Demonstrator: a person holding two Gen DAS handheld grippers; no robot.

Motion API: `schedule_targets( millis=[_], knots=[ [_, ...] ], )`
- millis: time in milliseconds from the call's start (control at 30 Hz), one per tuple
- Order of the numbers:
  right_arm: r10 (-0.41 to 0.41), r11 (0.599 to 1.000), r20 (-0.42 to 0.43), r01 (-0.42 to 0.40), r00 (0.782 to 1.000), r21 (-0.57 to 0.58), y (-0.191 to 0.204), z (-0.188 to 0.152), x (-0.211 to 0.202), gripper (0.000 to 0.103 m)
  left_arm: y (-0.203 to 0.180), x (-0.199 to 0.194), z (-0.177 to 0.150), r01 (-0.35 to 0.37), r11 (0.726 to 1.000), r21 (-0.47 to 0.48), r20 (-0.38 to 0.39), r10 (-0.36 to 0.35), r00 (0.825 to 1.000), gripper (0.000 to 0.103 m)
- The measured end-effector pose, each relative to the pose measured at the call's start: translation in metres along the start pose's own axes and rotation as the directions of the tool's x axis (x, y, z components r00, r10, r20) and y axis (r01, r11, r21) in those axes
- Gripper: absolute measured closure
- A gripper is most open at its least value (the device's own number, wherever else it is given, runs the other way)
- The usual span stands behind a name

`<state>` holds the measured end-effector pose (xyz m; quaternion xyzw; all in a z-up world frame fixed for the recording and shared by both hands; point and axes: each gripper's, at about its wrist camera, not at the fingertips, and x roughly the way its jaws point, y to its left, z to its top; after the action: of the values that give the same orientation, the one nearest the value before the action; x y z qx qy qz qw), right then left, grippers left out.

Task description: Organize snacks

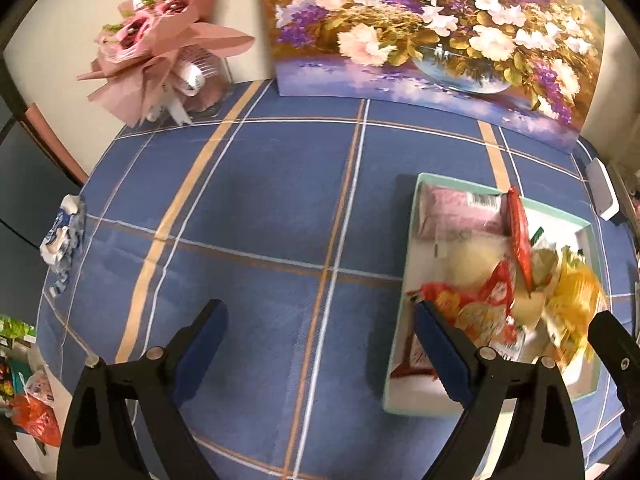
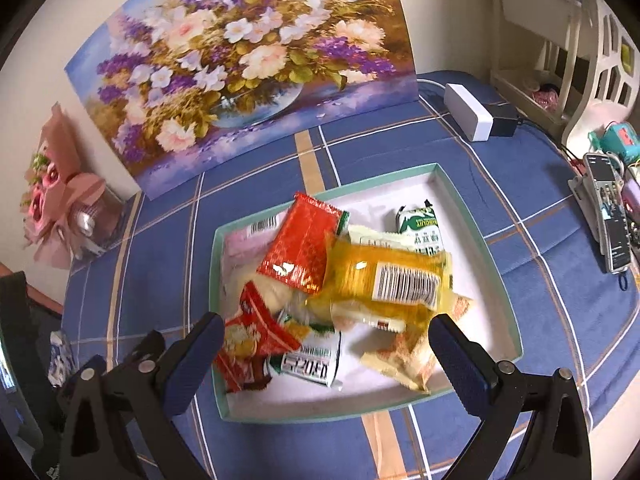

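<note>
A shallow white box with a teal rim (image 2: 476, 216) (image 1: 412, 216) sits on the blue checked tablecloth and holds several snack packets. Among them are a yellow packet (image 2: 384, 276) (image 1: 576, 292), a red packet (image 2: 300, 244) (image 1: 520, 236), a red-and-yellow packet (image 2: 244, 340) (image 1: 476, 312) and a green-and-white packet (image 2: 420, 228). My right gripper (image 2: 328, 344) is open above the box's near side, holding nothing. My left gripper (image 1: 320, 340) is open and empty over bare cloth left of the box. A blue-and-white packet (image 1: 64, 232) (image 2: 60, 360) lies at the table's left edge.
A flower painting (image 1: 420, 28) (image 2: 240, 64) leans on the wall at the back. A pink bouquet (image 1: 160, 44) (image 2: 56, 196) stands at the back left. A white device (image 2: 468, 112) (image 1: 604, 192) and a phone on a stand (image 2: 608, 216) are to the right.
</note>
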<state>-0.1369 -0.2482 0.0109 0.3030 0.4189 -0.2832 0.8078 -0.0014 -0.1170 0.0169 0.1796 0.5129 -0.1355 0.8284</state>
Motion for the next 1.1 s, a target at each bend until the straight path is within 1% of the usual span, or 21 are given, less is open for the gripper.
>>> schedule_targets(
  millis=[233,467,767,1100],
  knots=[
    [0.008,0.999,0.014,-0.008,1.0,-0.038,0.009,-0.028,-0.017,0.0,0.022,-0.014,-0.028,-0.008,1.0,-0.014,0.008,0.008,1.0,0.009],
    [0.013,0.998,0.032,-0.012,0.999,-0.054,0.013,-0.05,-0.03,0.0,0.039,-0.031,-0.047,0.004,1.0,-0.031,0.048,-0.002,0.999,0.009],
    [0.017,0.998,0.046,-0.015,0.999,-0.063,0.012,-0.058,-0.036,0.0,0.046,-0.028,-0.052,0.004,0.999,-0.039,0.024,-0.003,1.0,0.009],
    [0.004,0.998,0.032,-0.002,0.999,-0.058,0.009,-0.058,-0.03,0.0,0.049,-0.021,-0.051,0.01,0.999,-0.041,-0.008,-0.01,1.0,0.009]
  ],
)
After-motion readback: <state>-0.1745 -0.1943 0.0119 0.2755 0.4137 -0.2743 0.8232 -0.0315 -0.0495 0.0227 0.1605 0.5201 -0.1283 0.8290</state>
